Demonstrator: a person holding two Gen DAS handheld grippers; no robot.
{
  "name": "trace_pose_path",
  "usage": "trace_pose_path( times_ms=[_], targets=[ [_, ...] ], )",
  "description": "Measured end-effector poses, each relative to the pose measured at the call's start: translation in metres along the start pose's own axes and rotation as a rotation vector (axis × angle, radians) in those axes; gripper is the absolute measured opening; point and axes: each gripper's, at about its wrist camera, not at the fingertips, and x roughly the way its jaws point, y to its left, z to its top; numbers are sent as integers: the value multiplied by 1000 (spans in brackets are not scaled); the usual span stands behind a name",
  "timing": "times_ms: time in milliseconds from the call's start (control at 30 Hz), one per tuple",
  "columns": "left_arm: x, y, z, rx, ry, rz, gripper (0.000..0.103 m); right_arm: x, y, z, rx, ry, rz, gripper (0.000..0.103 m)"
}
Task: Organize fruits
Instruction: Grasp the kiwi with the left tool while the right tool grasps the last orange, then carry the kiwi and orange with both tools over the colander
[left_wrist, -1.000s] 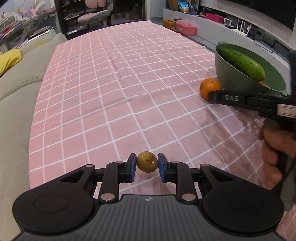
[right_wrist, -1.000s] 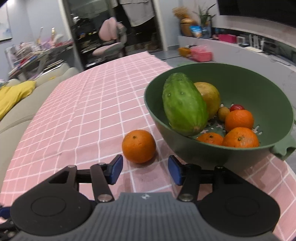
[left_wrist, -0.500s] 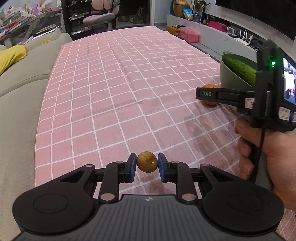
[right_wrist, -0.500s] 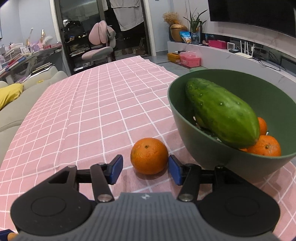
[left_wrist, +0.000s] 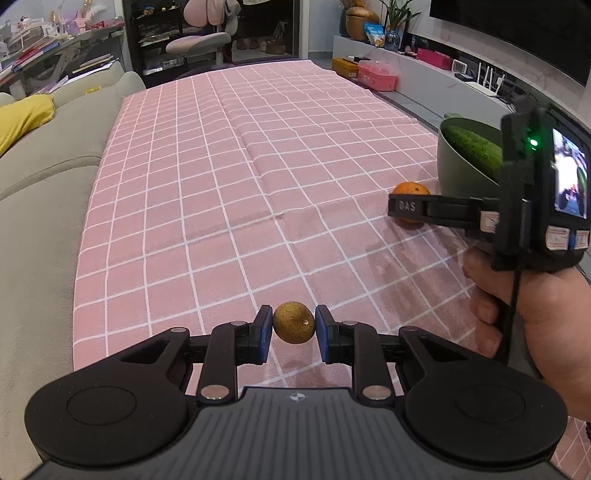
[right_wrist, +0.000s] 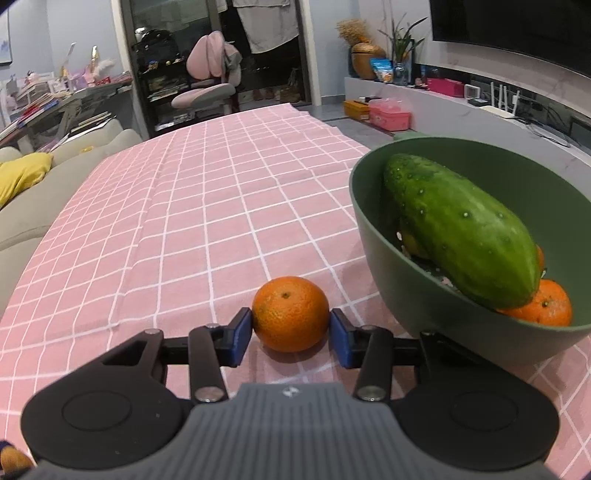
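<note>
orange (right_wrist: 290, 314) between right tongs (right_wrist: 291, 332) — unclamped

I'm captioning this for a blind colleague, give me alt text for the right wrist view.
The right gripper brackets an orange on a pink checked tablecloth, blue pads at its sides. To the right, a green bowl holds a cucumber and more oranges.

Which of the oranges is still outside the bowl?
The orange on the pink tablecloth, between the right gripper pads, left of the green bowl. The other orange lies inside, under the cucumber.
</note>
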Motion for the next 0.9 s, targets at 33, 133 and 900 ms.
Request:
trace_pose_path(
  times_ms=[33, 133, 900],
  targets=[
    [-1, 0, -1, -2, 1, 1, 27, -2, 0, 0, -9, 3, 8, 43],
    [-2, 0, -1, 0, 6, 8, 27, -9, -3, -2, -42, 16, 39, 42],
    [-41, -98, 44, 48, -42, -33, 27, -143, -99, 68, -214, 108, 405, 42]
  ],
)
